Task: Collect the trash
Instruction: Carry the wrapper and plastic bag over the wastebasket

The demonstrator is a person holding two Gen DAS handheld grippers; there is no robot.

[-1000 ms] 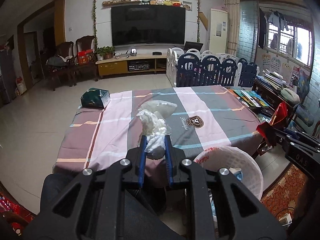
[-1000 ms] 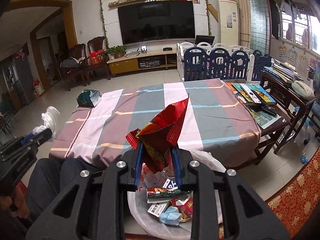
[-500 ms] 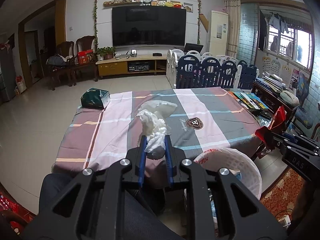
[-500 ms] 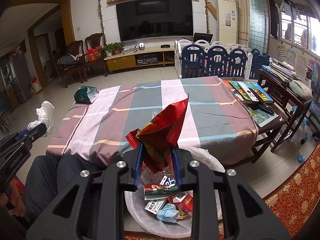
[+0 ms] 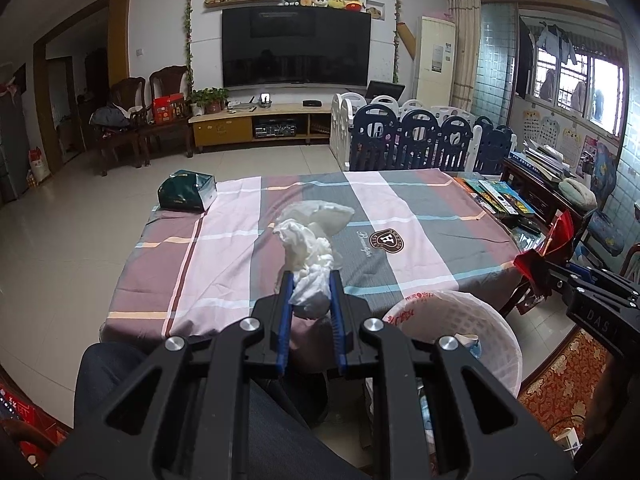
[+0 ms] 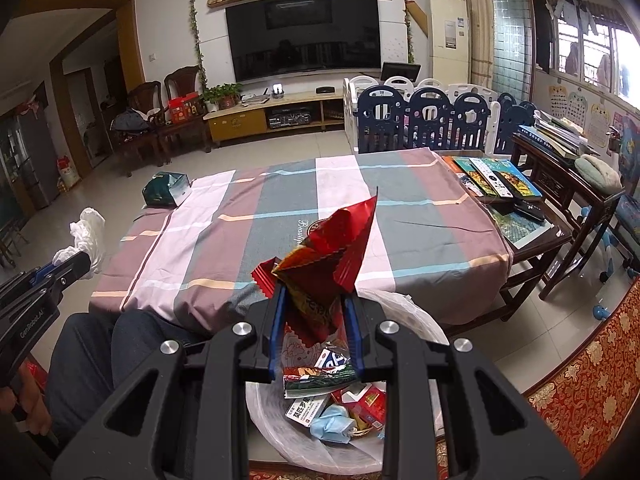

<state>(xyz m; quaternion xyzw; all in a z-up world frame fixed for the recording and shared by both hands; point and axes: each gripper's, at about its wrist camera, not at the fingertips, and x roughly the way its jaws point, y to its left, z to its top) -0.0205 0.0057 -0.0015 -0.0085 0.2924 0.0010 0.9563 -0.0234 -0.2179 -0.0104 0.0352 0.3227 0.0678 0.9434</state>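
Observation:
My left gripper (image 5: 310,280) is shut on a crumpled white tissue (image 5: 308,258), held over the near edge of the table with the striped cloth (image 5: 224,256). Another white crumpled wad (image 5: 320,216) lies on the cloth just beyond it. My right gripper (image 6: 314,294) is shut on a red and yellow snack wrapper (image 6: 328,256), held right above the white bin (image 6: 416,316), which is lined with a bag and holds several wrappers and a blue mask (image 6: 332,426). In the left wrist view the bin (image 5: 460,320) stands lower right, with the right gripper and wrapper (image 5: 540,252) beyond it.
A dark green tissue box (image 5: 186,196) sits at the table's far left corner. A person's dark trouser leg (image 6: 104,352) is under the near table edge. A side table with books and remotes (image 6: 496,184) stands to the right, a red patterned rug (image 6: 592,368) beneath it.

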